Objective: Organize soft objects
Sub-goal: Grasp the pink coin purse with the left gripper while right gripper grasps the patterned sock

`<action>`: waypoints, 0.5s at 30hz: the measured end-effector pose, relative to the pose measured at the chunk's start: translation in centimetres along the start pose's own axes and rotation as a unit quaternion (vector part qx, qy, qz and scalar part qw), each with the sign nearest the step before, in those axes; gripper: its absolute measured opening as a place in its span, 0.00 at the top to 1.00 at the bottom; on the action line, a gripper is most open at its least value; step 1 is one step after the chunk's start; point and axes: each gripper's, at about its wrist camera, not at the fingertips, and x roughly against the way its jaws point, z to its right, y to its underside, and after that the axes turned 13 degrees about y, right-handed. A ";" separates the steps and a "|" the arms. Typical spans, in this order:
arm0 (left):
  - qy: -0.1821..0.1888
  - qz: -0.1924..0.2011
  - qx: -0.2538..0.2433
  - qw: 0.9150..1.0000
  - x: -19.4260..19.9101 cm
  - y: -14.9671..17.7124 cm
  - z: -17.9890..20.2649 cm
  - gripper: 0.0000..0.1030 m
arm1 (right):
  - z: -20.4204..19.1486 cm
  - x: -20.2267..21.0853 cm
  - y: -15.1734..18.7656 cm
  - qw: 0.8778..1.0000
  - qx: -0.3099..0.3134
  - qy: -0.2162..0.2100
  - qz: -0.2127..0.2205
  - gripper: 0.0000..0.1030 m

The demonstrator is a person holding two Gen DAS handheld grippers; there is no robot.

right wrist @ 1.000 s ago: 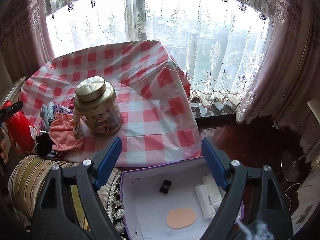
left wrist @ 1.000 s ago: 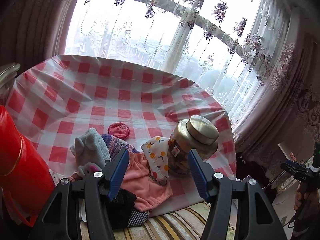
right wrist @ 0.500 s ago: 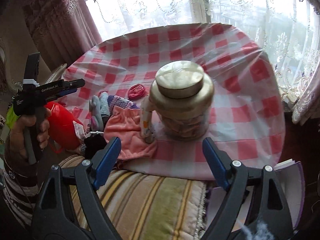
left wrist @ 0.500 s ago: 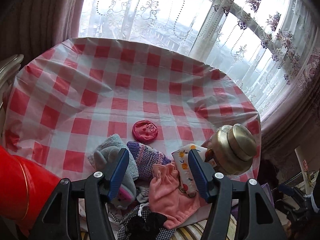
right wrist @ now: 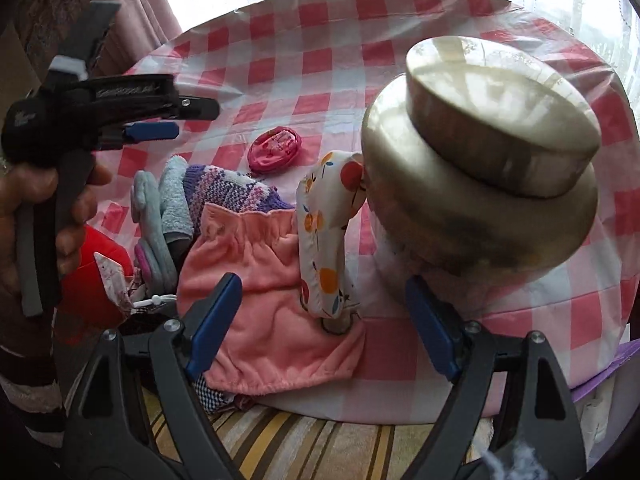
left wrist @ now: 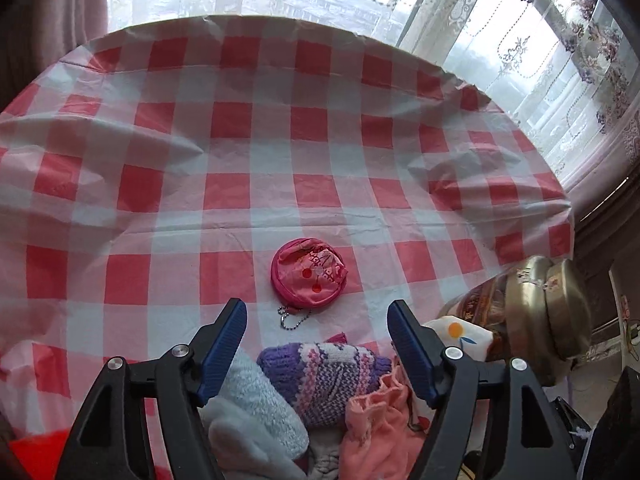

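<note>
Both grippers hang over the near edge of a table with a red and white checked cloth (left wrist: 248,200), angled down at a heap of soft stuff. The left gripper (left wrist: 316,320) has its jaws apart with nothing clamped, and they've just been opening wider. Right under it, around 6 o'clock in its view, sits a purple knit sock (left wrist: 324,376), with a fluffy light blue sock (left wrist: 256,404) touching it at about 7 o'clock and a pink fleece piece (left wrist: 380,436) at 5 o'clock. A round pink pouch (left wrist: 308,276) with a little ball chain lies alone on the cloth just past the fingertips, at 12 o'clock from the gripper.

The right gripper (right wrist: 324,312) is spread wide too, holding nothing. The pink fleece lies between its fingers, and a white fruit-print cloth (right wrist: 324,232) stands up leaning against a big jar with a gold lid (right wrist: 500,120) at 2 o'clock. A hand (right wrist: 44,216) holding the left gripper shows at 9 o'clock, with something red (right wrist: 92,280) below it.
</note>
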 end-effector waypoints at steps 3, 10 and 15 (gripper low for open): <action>-0.011 -0.036 0.001 0.999 -3.9 -1.3 -1.1 0.26 | 0.2 -1.8 0.0 0.999 -0.025 -0.013 -0.023 0.17; -0.024 -0.098 -0.013 0.995 -11.0 -2.7 -2.3 0.18 | -0.2 -5.4 0.2 0.998 -0.036 -0.018 -0.048 0.17; -0.038 -0.122 -0.014 0.992 -14.2 -3.2 -3.1 0.16 | -0.5 -6.8 0.0 0.998 -0.026 -0.023 -0.050 0.20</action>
